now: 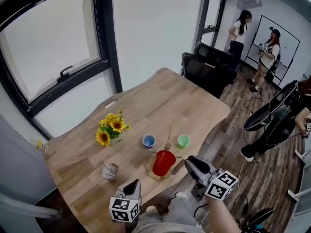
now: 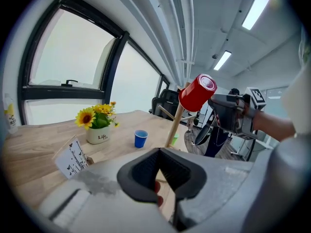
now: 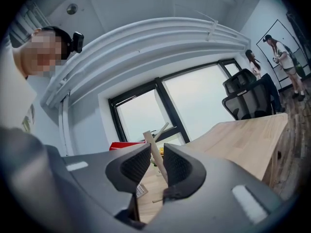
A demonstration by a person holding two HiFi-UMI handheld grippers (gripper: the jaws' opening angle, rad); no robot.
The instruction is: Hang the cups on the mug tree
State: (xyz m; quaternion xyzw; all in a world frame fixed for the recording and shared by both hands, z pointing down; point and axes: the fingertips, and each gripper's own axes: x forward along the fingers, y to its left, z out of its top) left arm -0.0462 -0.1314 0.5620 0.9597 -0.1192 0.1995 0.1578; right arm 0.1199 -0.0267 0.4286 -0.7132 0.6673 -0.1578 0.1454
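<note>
Red cup (image 2: 197, 92) hangs on tree (image 2: 175, 125), right tool (image 3: 156, 154) released just beside tree, left tool (image 2: 158, 154) clenched empty near tree.

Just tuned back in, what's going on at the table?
A person is hanging cups on the mug tree with a tool in each hand. The red cup is already on the tree, tilted; the right tool is beside it, jaws slightly apart and empty. The left tool is shut and empty near the table edge. The blue cup and green cup stand on the table.
</note>
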